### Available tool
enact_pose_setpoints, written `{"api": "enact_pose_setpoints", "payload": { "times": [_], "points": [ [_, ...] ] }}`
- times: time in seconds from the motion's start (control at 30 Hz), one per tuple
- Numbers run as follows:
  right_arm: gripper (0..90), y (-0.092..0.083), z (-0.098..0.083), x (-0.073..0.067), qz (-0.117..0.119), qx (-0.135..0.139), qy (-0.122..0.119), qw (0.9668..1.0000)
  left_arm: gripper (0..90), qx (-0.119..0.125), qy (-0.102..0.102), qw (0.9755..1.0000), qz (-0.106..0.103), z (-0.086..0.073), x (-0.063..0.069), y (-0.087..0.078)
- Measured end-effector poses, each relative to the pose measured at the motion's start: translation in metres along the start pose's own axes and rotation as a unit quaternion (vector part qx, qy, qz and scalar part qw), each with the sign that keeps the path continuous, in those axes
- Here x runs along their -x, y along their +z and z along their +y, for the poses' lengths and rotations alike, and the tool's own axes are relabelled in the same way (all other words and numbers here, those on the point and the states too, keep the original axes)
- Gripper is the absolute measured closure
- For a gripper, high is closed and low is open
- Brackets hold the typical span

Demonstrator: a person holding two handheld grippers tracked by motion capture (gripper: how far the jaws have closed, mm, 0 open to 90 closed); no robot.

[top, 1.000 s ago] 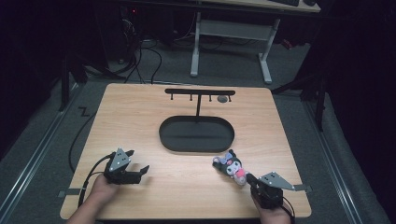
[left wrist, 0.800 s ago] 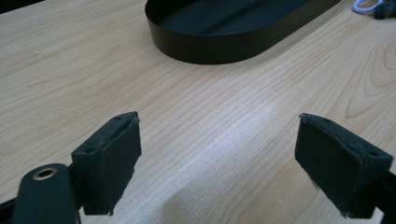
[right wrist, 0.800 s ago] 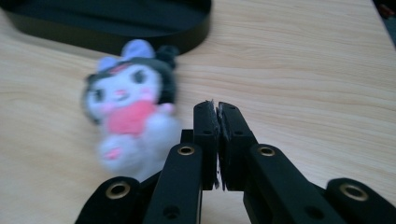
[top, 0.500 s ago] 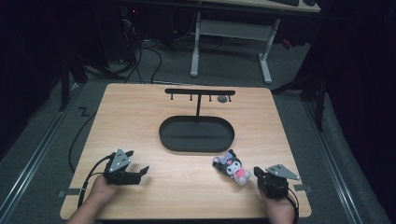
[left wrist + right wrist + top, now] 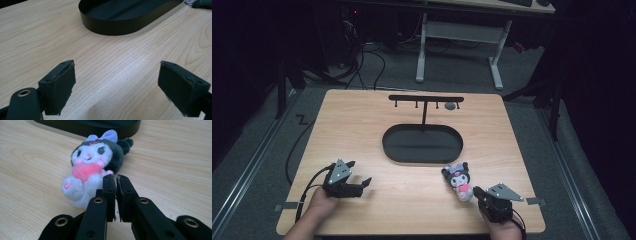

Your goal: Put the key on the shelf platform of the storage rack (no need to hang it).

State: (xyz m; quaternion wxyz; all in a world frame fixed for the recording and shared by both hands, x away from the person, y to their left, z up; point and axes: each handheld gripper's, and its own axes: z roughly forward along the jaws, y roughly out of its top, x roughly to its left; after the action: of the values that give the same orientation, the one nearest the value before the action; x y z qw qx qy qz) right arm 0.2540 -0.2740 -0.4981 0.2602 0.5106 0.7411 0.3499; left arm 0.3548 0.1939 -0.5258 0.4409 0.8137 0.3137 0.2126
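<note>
A small plush toy (image 5: 458, 180) with a dark hood, white face, lilac ears and a pink heart lies on the wooden table (image 5: 362, 130), just in front of the black oval tray (image 5: 387, 147). In the right gripper view the toy (image 5: 92, 167) lies on its back, facing the camera. My right gripper (image 5: 477, 191) points at it from the near right. Its jaws (image 5: 116, 178) are shut with nothing between them, their tips right at the toy's lower white body; I cannot tell whether they touch it. My left gripper (image 5: 360, 173) rests open at the near left, over bare wood (image 5: 117, 75).
The tray (image 5: 112, 26) holds the foot of a thin black T-shaped rack (image 5: 426, 99) with small hooks and a round grey thing (image 5: 450, 106) at its right end. Dark floor, cables and a white desk frame (image 5: 459, 37) lie beyond the table's far edge.
My right gripper has shifted a little and turned, so its tips now sit closer to the toy. The toy and my left gripper have not moved.
</note>
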Motion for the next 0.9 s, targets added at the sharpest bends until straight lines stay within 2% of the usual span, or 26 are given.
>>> {"api": "enact_pose_setpoints", "payload": {
  "times": [0.3,0.37,0.57,0.77,0.83,0.9],
  "points": [
    [82.7,-0.001,-0.003,0.014,-0.020,-0.001,0.025,0.9995,15.4,0.000,0.001,1.0000,0.001,0.000,0.000,0.000],
    [81.4,0.001,-0.004,0.018,-0.021,-0.009,0.021,0.9995,15.4,0.000,0.001,1.0000,0.001,0.000,0.000,0.000],
    [70.9,0.002,-0.006,0.022,-0.031,-0.020,0.030,0.9989,15.4,-0.001,0.001,1.0000,0.000,0.000,0.000,0.000],
    [56.6,0.008,-0.004,0.024,-0.022,-0.053,0.034,0.9978,15.4,-0.005,0.004,1.0000,0.000,-0.001,0.002,0.000],
    [53.9,0.012,-0.002,0.024,-0.023,-0.070,0.038,0.9966,15.4,-0.004,0.002,1.0000,0.000,-0.001,0.001,0.000],
    [53.1,0.015,0.000,0.024,-0.024,-0.084,0.032,0.9956,15.4,-0.004,0.002,1.0000,-0.001,-0.001,0.001,0.000]
  ]
}}
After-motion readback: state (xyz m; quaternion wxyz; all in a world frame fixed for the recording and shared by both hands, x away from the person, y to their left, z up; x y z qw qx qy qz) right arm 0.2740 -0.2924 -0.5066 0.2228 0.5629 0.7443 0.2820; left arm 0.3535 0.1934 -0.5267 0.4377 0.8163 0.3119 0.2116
